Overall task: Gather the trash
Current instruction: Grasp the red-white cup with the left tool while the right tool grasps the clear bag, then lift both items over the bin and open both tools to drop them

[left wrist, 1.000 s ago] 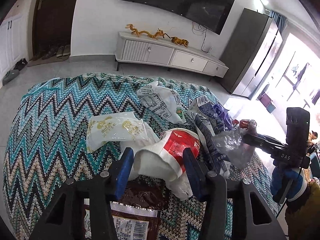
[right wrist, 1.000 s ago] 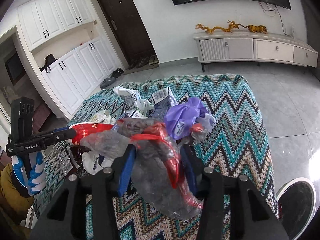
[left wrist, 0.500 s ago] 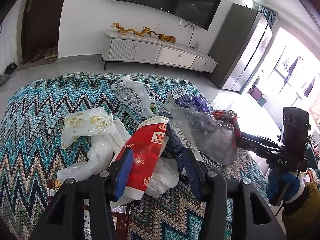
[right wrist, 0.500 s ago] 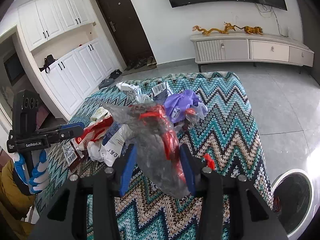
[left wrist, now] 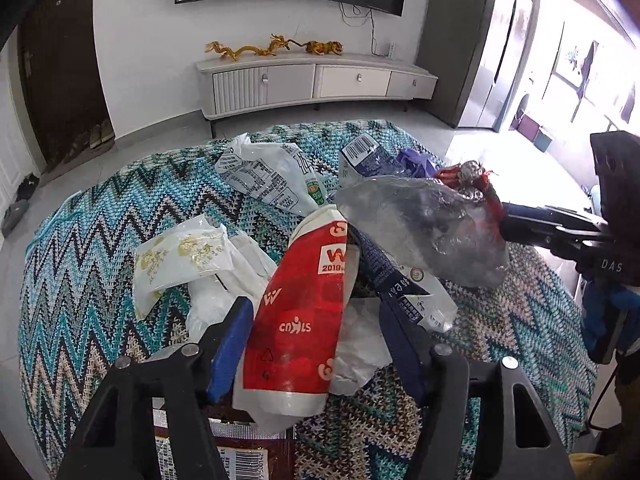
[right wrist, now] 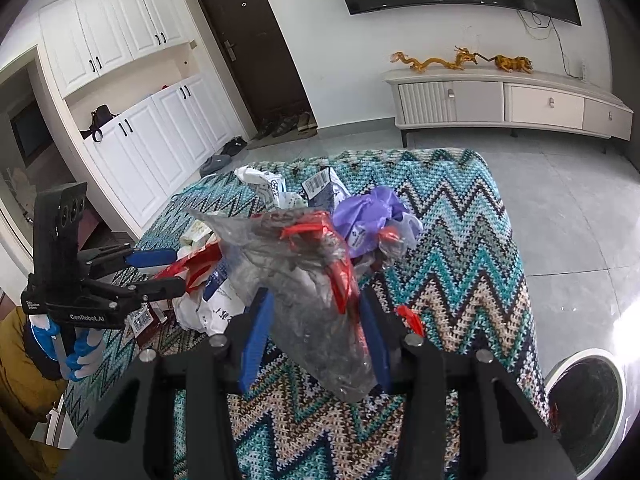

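The right claw [right wrist: 316, 334] is closed on a clear bag [right wrist: 316, 296] with red strips in it, and it holds the bag lifted above the tabletop [right wrist: 472, 248]. The bin [right wrist: 584, 396] stands on the floor to the right of this claw and lower, just beyond the edge of the zigzag cloth. This is the relation that matters: I judge that the next move is to carry the bag to the right and down over the edge, and the right claw is the nearer one for it. Nothing seems to stand between the bag and the bin, but a small red scrap [right wrist: 410, 318] lies on the cloth near the claw.

The left claw [left wrist: 316, 340] has its fingers on both sides of a red wrapper [left wrist: 304, 312], which is long and points away from the camera. The fingers look not fully pressed on it, so I cannot tell if the hold is firm. More trash lies around it: a white printed bag [left wrist: 264, 178], a yellow-patterned packet [left wrist: 180, 256], a purple bag [right wrist: 370, 220] and a dark packet [left wrist: 240, 456] below the claw. The bin is far from the left claw, and the right claw's bag hangs in its way.
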`<state>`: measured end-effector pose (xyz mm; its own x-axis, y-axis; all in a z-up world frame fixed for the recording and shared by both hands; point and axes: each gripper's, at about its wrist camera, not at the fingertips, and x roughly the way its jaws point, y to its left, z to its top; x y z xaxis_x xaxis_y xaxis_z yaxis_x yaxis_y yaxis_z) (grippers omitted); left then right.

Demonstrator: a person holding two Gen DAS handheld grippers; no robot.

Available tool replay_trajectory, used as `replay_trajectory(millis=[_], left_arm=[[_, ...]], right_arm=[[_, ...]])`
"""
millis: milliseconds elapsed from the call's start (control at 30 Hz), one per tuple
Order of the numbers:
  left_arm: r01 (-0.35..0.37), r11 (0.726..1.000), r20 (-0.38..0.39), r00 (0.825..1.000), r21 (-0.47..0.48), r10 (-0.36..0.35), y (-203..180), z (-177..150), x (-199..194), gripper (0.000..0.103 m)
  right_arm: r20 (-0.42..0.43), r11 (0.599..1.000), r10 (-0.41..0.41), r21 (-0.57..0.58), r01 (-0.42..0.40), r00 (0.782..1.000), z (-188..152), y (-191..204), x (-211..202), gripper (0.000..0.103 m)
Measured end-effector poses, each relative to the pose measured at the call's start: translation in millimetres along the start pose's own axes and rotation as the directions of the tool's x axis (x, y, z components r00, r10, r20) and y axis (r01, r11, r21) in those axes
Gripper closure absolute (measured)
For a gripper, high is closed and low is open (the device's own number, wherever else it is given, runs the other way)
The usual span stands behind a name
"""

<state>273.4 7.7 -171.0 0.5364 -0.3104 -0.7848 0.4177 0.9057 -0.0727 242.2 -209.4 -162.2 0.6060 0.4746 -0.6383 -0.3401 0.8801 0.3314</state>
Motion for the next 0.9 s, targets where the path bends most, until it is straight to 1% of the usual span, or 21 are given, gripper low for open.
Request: replay_trajectory(millis=[33, 67, 100, 167, 333, 367, 400, 433, 467, 500, 533, 567, 633, 700, 900], left_arm=[[-0.008, 1.000, -0.009, 1.000, 0.005, 0.008, -0.5, 0.4, 2.5, 0.049], [-0.012, 1.000, -0.017, 1.000, 0.006, 0.012, -0.3, 0.6, 4.7, 0.052], [-0.017, 1.000, -0.025, 1.000, 0.005, 0.017, 1.2, 0.9, 6.8, 0.057], [-0.015, 1.000, -0.031, 0.999, -0.006, 0.014, 4.7, 1.0, 8.4, 0.058], [-0.003, 0.999, -0.007, 1.000, -0.038, 0.003, 9.7, 1.2, 0.4, 0.061], [0.002, 0.999, -0.001, 1.000, -0.046, -0.002, 11.0, 0.3, -1.4, 0.061], [0.004, 0.999, 0.003, 1.000, -0.054, -0.003, 12.1, -0.6, -2.6, 0.062], [0.003, 0.998, 0.007, 1.000, -0.063, -0.002, 13.3, -1.9, -3.6, 0.079], [0.001, 0.998, 0.009, 1.000, -0.070, 0.000, 14.7, -2.5, -4.7, 0.080], [0.003, 0.997, 0.020, 1.000, -0.080, -0.001, 16.2, -2.9, -7.8, 0.083], [0.008, 0.996, 0.027, 1.000, -0.090, -0.005, 17.9, -3.8, -11.3, 0.092], [0.015, 0.995, 0.027, 1.000, -0.098, -0.012, 19.6, -4.2, -12.9, 0.096], [0.028, 0.993, 0.028, 0.999, -0.112, -0.025, 21.2, -5.8, -15.0, 0.096], [0.019, 0.994, 0.032, 0.999, -0.111, -0.016, 19.6, -7.8, -17.3, 0.096], [0.016, 0.990, 0.087, 0.996, -0.143, -0.003, 16.8, -7.6, -36.2, 0.097]], right_arm=[[-0.005, 1.000, 0.000, -0.004, 0.000, 1.000, 0.2, 0.8, 1.2, 0.067], [-0.011, 1.000, 0.001, -0.008, -0.001, 1.000, 0.3, 1.5, 2.3, 0.068], [-0.015, 1.000, 0.002, -0.011, -0.002, 1.000, 0.1, 1.9, 3.4, 0.070], [-0.024, 1.000, -0.003, -0.018, 0.002, 1.000, -0.4, 2.4, 6.0, 0.071], [-0.038, 1.000, -0.005, -0.004, 0.005, 0.999, 0.4, -2.4, 13.7, 0.072], [-0.041, 1.000, -0.003, 0.000, 0.003, 0.999, 0.4, -3.0, 15.3, 0.075], [-0.045, 1.000, -0.006, -0.001, 0.006, 0.999, 0.1, -3.1, 16.7, 0.085], [-0.049, 1.000, -0.010, -0.004, 0.010, 0.999, -0.2, -2.8, 18.0, 0.097], [-0.052, 1.000, -0.011, -0.005, 0.011, 0.999, -0.8, -2.6, 18.8, 0.100], [-0.054, 1.000, -0.010, -0.007, 0.010, 0.999, -1.7, -1.7, 18.7, 0.100], [-0.053, 1.000, -0.012, -0.013, 0.011, 0.999, -2.7, 0.1, 17.9, 0.101], [-0.050, 1.000, -0.013, -0.017, 0.013, 0.999, -3.5, 2.2, 16.2, 0.101], [-0.042, 1.000, -0.012, -0.023, 0.011, 0.999, -4.9, 6.0, 11.7, 0.101], [-0.032, 1.000, -0.014, -0.024, 0.014, 0.999, -5.9, 9.2, 6.7, 0.101], [-0.004, 0.999, -0.026, -0.037, 0.026, 1.000, -6.6, 19.2, -8.4, 0.102]])
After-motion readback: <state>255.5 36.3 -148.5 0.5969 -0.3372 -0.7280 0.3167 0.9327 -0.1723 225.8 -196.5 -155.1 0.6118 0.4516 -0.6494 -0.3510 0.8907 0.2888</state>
